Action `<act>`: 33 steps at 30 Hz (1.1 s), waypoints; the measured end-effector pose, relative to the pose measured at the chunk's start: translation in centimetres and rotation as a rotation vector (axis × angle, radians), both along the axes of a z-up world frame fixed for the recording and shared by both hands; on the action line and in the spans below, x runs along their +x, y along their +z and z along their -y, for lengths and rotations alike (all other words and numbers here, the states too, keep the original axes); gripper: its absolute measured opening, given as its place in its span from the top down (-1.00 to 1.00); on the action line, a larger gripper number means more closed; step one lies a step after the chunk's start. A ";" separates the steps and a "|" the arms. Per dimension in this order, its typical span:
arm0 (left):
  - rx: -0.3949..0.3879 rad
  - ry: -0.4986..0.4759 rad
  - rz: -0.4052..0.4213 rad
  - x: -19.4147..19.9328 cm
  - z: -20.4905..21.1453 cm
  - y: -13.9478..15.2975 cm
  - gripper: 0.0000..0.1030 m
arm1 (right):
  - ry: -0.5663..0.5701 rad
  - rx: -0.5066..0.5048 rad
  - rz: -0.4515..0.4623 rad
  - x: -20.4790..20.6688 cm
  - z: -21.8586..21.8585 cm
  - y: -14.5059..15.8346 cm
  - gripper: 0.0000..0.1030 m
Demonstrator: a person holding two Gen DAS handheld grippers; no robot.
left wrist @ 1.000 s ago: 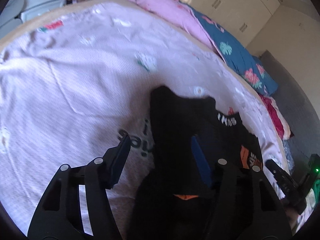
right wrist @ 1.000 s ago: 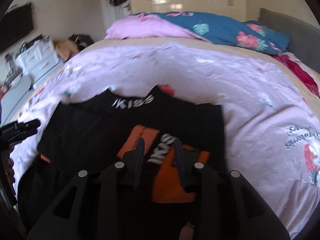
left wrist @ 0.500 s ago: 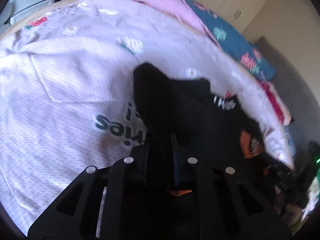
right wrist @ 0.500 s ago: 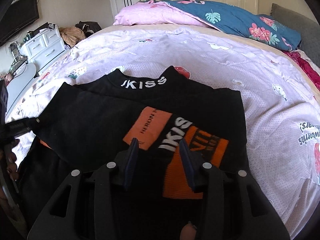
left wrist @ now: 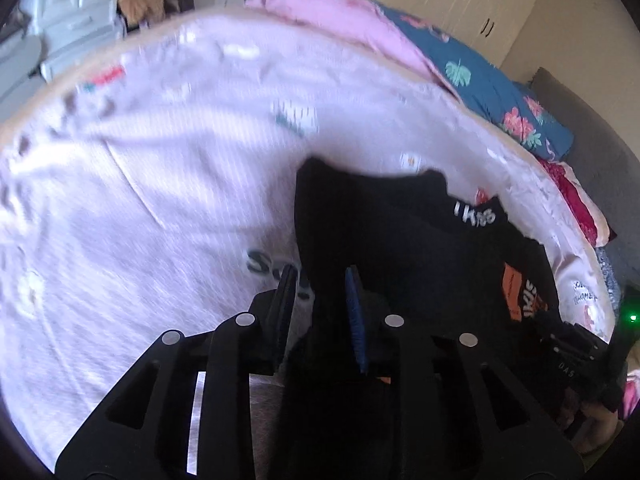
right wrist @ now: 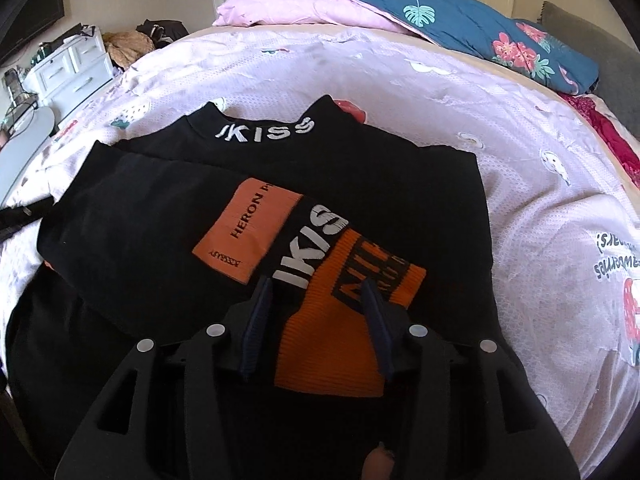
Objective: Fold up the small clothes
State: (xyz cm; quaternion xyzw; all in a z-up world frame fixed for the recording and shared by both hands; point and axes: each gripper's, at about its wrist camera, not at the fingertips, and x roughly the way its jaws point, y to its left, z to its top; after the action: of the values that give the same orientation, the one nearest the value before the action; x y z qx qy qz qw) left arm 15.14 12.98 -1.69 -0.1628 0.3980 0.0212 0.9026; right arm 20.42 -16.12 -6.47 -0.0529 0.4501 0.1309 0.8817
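I have both grippers over the bed [right wrist: 540, 128], which wears a pale pink sheet printed with strawberries. The black top [right wrist: 168, 240] lies flat on it, part folded, its collar lettered in white toward the far side and a sleeve laid across the front, showing an orange patch [right wrist: 244, 232] and an orange ribbed cuff [right wrist: 340, 340].

My right gripper [right wrist: 318, 320] points down at that cuff. Its jaws have just been opening and now stand moderately apart, one finger on either side of the cuff (the pads are not pressing on it).

My left gripper [left wrist: 320, 312] sits at the top's left edge. In the blurred left wrist view its jaws are narrow, having closed sharply and then eased a little; a fold of black cloth runs up between the fingers, and I read them as pinching it.

At the head of the bed lie a pink pillow [right wrist: 288, 4] and a blue floral quilt [right wrist: 480, 28]. A white drawer unit [right wrist: 68, 72] stands off to the left.
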 end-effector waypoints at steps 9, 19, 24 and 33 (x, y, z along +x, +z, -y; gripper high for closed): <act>0.011 -0.182 -0.032 1.3 5.9 -0.8 0.42 | -0.012 0.012 -0.004 0.0 0.4 0.1 0.10; 0.048 -0.215 -0.106 1.6 6.9 -3.1 0.11 | -0.013 0.028 0.004 -0.3 0.5 0.4 -0.02; 0.042 -0.223 -0.088 1.4 7.0 -2.4 0.02 | -0.013 0.042 0.025 -0.7 0.8 1.1 -0.15; 0.010 -0.204 -0.051 0.8 6.1 -1.2 -0.23 | -0.024 0.061 0.066 -1.3 1.1 2.4 -0.61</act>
State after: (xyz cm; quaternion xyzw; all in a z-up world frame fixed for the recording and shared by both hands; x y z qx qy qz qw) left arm 15.91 6.90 -2.91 -0.1161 0.4352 -0.0647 0.8905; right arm 19.09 -17.24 -4.07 -0.0246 0.4172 0.1321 0.8988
